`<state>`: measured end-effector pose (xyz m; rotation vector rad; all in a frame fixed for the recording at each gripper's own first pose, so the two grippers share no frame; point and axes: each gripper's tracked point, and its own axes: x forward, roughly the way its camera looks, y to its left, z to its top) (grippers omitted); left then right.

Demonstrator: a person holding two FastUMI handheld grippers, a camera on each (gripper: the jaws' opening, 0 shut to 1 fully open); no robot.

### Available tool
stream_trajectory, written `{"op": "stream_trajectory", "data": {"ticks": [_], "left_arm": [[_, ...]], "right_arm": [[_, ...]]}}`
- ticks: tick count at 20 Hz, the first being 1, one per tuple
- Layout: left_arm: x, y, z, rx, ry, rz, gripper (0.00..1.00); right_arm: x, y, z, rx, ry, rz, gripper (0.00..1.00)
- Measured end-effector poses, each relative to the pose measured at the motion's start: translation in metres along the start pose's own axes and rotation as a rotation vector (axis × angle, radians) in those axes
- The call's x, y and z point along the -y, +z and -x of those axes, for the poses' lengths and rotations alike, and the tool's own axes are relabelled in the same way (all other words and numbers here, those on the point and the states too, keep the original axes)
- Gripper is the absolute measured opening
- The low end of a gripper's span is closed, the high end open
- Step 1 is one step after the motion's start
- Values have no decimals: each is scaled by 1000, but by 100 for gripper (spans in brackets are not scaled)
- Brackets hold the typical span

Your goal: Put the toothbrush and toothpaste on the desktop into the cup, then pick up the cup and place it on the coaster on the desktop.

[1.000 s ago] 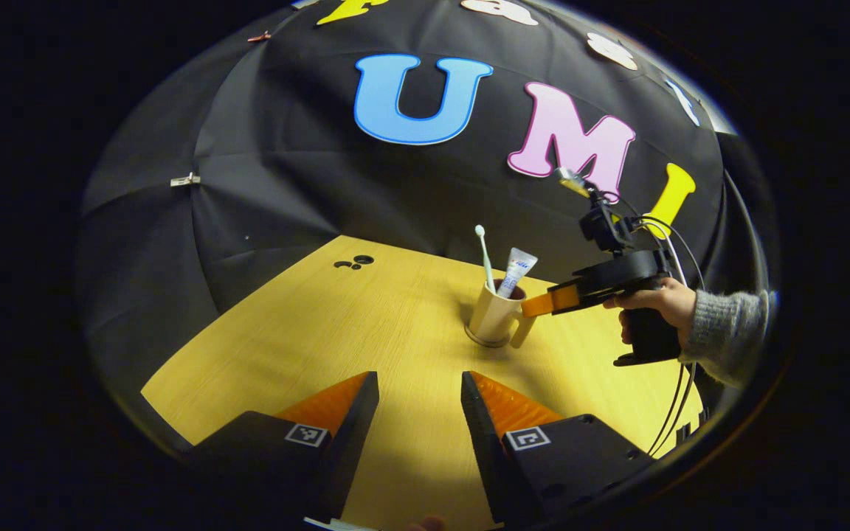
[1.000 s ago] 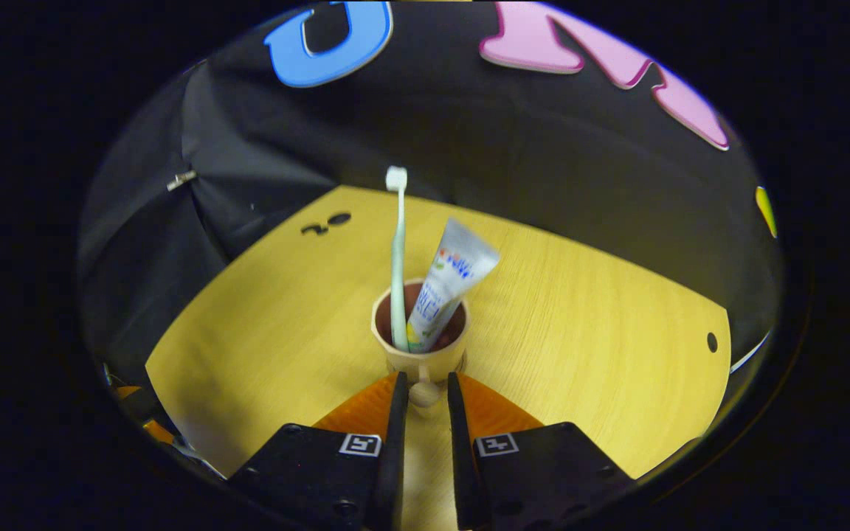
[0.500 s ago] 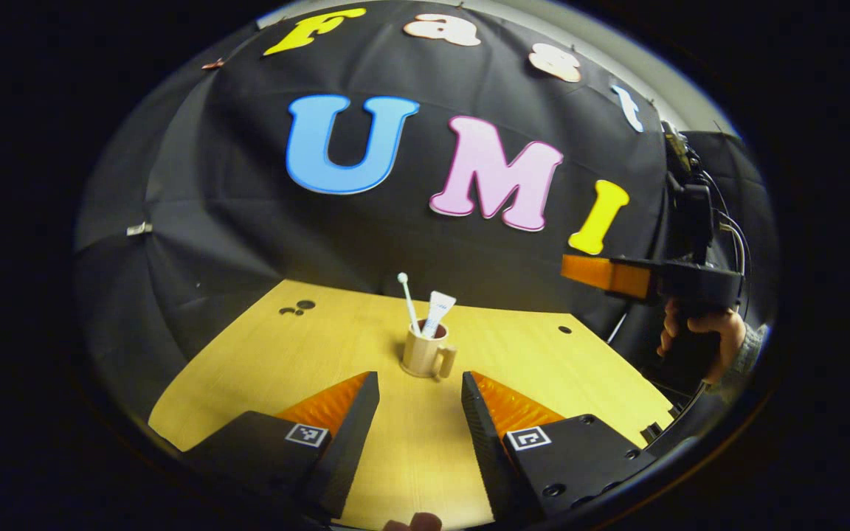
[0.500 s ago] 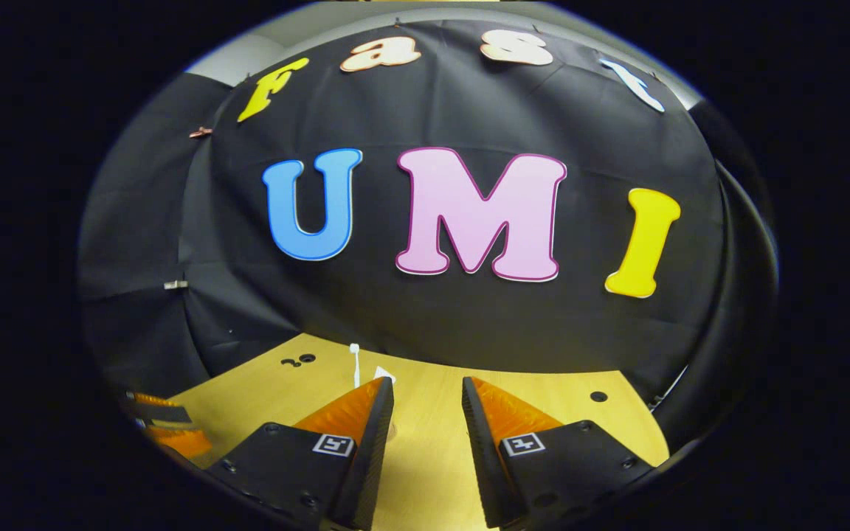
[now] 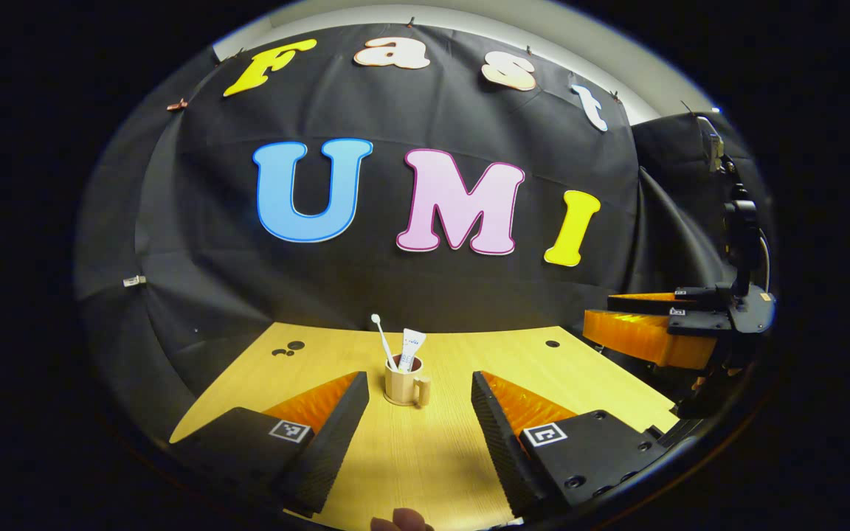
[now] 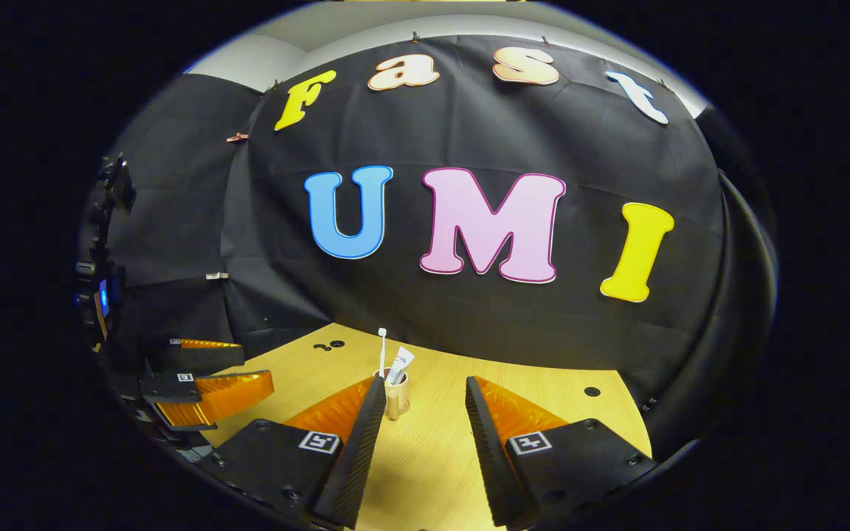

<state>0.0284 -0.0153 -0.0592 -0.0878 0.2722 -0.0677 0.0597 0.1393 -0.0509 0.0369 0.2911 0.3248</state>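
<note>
Left claw: my left claw [image 5: 420, 394] is held above the near part of the table, its two fingers spread wide with nothing between them; in the right gripper view I see it [image 6: 207, 372] low at the left edge, also gaping and empty.
Right claw: my right claw [image 6: 417, 402] is likewise wide open and grips nothing; in the left gripper view it [image 5: 635, 324] hangs off the right side of the table, raised above the surface, fingers apart.
Cup: the cup [image 5: 403, 385] stands upright on the table, out in front of both claws and well apart from them, its handle turned toward the near right in the left gripper view. In the right gripper view the cup [image 6: 397, 394] is partly hidden behind my left-hand finger.
Toothbrush: the toothbrush [image 5: 382, 341] stands in the cup, leaning left, head up.
Toothpaste: the toothpaste [image 5: 411, 349] stands in the cup just beside the brush, leaning slightly right.
Coaster: I cannot make out a coaster under the cup from here; the base is too small to tell.
Table: the table [image 5: 469, 354] is light wood, with small dark holes [image 5: 288, 348] at the far left and one hole [image 5: 553, 344] at the far right.
</note>
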Motion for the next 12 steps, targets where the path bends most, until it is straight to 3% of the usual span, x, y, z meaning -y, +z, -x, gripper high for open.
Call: {"op": "stream_trajectory", "data": {"ticks": [5, 12], "left_arm": [[13, 0, 4, -9, 23, -48, 90], [16, -4, 7, -33, 25, -49, 90]], "right_arm": [[-9, -13, 12, -40, 58, -88, 78], [-4, -15, 18, -31, 46, -105, 79]]}}
